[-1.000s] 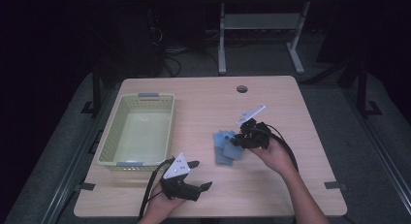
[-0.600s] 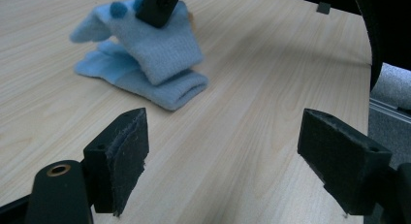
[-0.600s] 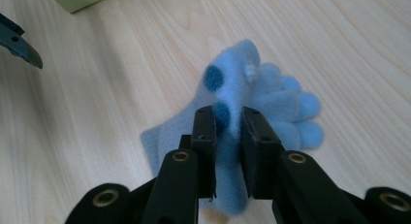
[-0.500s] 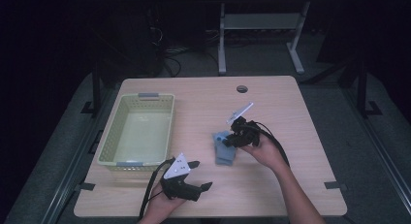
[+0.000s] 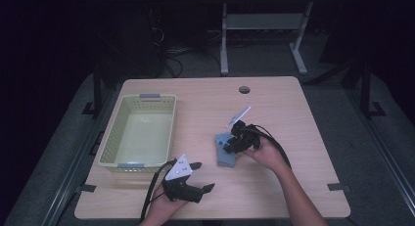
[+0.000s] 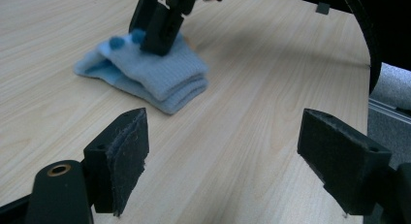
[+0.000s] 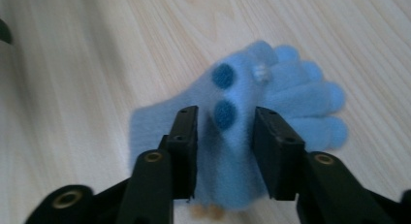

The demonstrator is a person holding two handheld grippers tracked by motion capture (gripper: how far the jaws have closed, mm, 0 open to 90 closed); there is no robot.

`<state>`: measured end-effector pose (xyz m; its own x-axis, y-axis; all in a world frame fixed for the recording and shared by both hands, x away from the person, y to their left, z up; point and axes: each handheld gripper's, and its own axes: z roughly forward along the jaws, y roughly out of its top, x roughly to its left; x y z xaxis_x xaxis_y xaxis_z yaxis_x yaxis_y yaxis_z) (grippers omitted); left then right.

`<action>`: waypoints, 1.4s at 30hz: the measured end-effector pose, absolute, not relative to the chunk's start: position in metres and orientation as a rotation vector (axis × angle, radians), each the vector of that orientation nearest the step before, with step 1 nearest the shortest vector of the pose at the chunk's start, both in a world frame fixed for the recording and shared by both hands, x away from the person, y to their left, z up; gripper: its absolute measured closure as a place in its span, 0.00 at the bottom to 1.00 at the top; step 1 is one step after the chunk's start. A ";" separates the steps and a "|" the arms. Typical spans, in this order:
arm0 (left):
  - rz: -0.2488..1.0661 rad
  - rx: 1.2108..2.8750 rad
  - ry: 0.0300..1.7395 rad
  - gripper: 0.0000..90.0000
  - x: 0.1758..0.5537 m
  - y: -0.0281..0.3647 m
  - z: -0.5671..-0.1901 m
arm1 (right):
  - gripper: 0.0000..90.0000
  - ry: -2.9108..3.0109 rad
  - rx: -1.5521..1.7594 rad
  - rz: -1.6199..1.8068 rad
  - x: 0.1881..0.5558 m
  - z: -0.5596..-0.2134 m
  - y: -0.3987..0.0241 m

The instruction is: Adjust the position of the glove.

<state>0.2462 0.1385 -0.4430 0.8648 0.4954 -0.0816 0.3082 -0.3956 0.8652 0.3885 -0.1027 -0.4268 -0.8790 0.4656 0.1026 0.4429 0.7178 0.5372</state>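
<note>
At frame centre of the high view, my right gripper (image 5: 231, 145) stands tips-down on the light-blue knitted gloves with dark-blue dots (image 5: 226, 151), lying stacked on the pale wooden table (image 5: 293, 113). Its jaws have just been opening, the gloves between them, unpinched. My left gripper (image 5: 203, 177), lower left of centre, gapes wide and empty.

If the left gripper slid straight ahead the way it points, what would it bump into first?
Probably the folded light blue gloves; bare table lies between them and the open left gripper. The right gripper is already on them.
</note>
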 end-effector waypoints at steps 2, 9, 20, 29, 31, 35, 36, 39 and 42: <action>0.230 2.016 0.586 0.20 0.246 0.138 -0.443 | 0.61 2.873 0.776 0.896 0.388 -0.427 -0.104; 0.232 2.014 0.587 0.20 0.247 0.138 -0.444 | 0.76 2.891 0.742 0.942 0.378 -0.419 -0.106; 0.201 2.000 0.627 0.23 0.249 0.138 -0.445 | 0.76 2.929 0.750 0.956 0.376 -0.436 -0.099; 0.132 1.990 0.784 0.29 0.267 0.125 -0.442 | 0.47 2.654 1.174 1.186 0.357 -0.418 -0.134; 0.108 1.972 0.824 0.30 0.272 0.122 -0.442 | 0.46 2.602 1.273 1.219 0.352 -0.420 -0.145; 0.066 1.919 0.947 0.33 0.287 0.117 -0.443 | 0.45 2.508 1.398 1.320 0.344 -0.427 -0.160; 0.042 1.909 0.984 0.33 0.293 0.117 -0.444 | 0.45 2.492 1.412 1.325 0.342 -0.428 -0.162; 0.005 1.875 1.082 0.34 0.308 0.117 -0.447 | 0.44 2.452 1.498 1.384 0.340 -0.438 -0.168; -0.046 1.839 1.148 0.35 0.318 0.114 -0.449 | 0.44 2.459 1.558 1.386 0.341 -0.449 -0.166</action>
<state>0.3183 0.1140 -0.4490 0.5615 0.6840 -0.4657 0.7188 -0.1244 0.6840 0.3412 -0.1658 -0.4489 -0.5301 0.7006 0.4776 0.7713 0.1645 0.6148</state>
